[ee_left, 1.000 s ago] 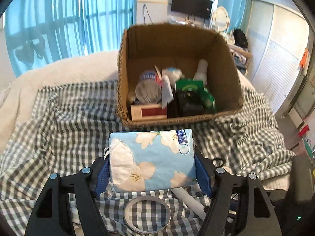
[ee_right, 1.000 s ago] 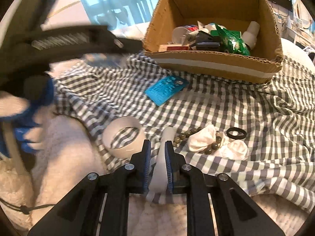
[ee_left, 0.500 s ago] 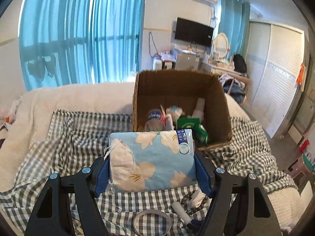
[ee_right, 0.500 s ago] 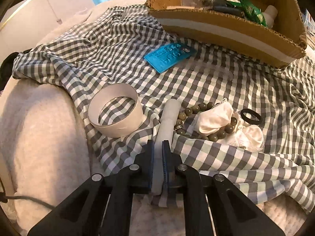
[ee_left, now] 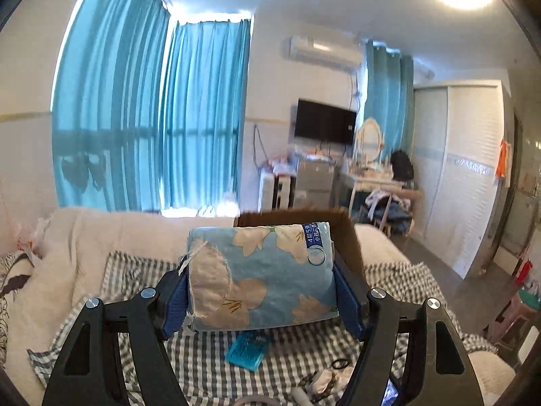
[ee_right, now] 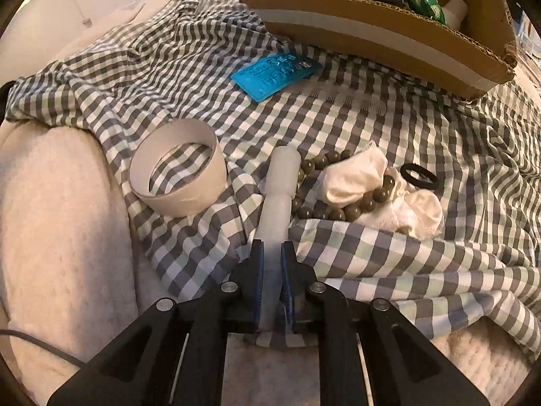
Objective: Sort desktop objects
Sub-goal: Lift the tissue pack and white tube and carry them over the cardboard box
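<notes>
My left gripper point(ee_left: 260, 291) is shut on a blue tissue pack with cream flowers point(ee_left: 262, 275) and holds it high above the checked cloth, in front of the cardboard box point(ee_left: 348, 237), whose inside is hidden. My right gripper point(ee_right: 270, 264) is shut on a white tube point(ee_right: 279, 186) that lies on the checked cloth point(ee_right: 372, 118). The cardboard box point(ee_right: 389, 23) at the back holds several items.
On the cloth lie a white tape ring point(ee_right: 179, 177), a flat blue packet point(ee_right: 275, 74), a bead bracelet point(ee_right: 338, 211) around white crumpled tissue point(ee_right: 358, 179), and a black ring point(ee_right: 418, 176). The cloth's left edge drops onto a cream blanket point(ee_right: 57, 220).
My left gripper has risen and tilted up with the tissue pack, so the box has dropped mostly out of sight. My right gripper has closed tighter on the white tube.
</notes>
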